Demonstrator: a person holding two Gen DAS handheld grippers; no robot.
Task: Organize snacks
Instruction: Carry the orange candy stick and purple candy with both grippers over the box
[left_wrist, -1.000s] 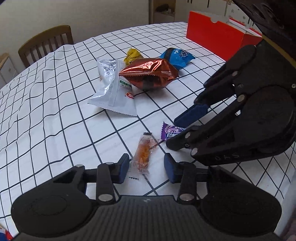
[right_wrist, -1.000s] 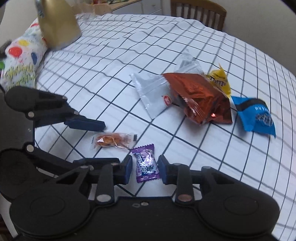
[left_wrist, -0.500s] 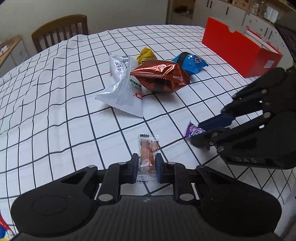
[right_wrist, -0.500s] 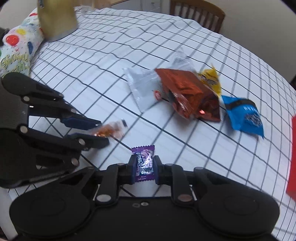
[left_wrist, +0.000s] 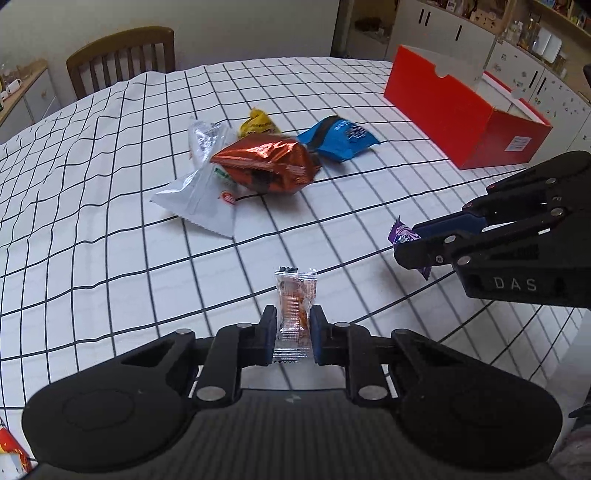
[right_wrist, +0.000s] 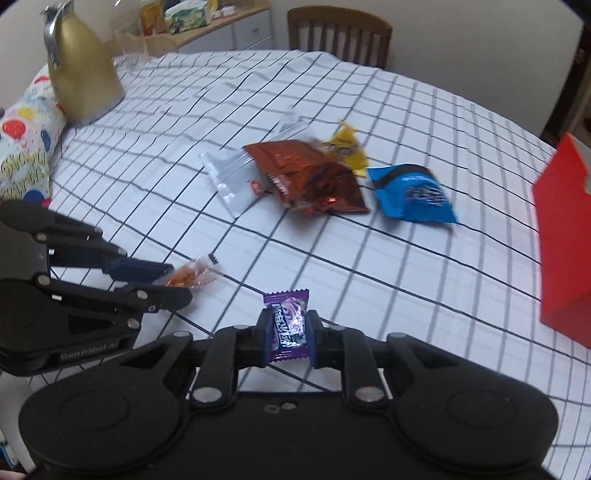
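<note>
The left gripper (left_wrist: 293, 328) is pinching an orange candy (left_wrist: 294, 312) between its fingers, and the right gripper (right_wrist: 287, 338) is gripping a purple candy (right_wrist: 287, 325). Both closed within the last second and are now lifting the candies, which were lying flat earlier, off the gridded bench (left_wrist: 110, 229). Snack bags are lying near a red box (left_wrist: 458, 110); a chair (left_wrist: 118, 55) is standing behind.

Both wrist views angle down, close over the checked table (left_wrist: 110, 229) – sharing its snack pile (right_wrist: 306, 177)
</note>
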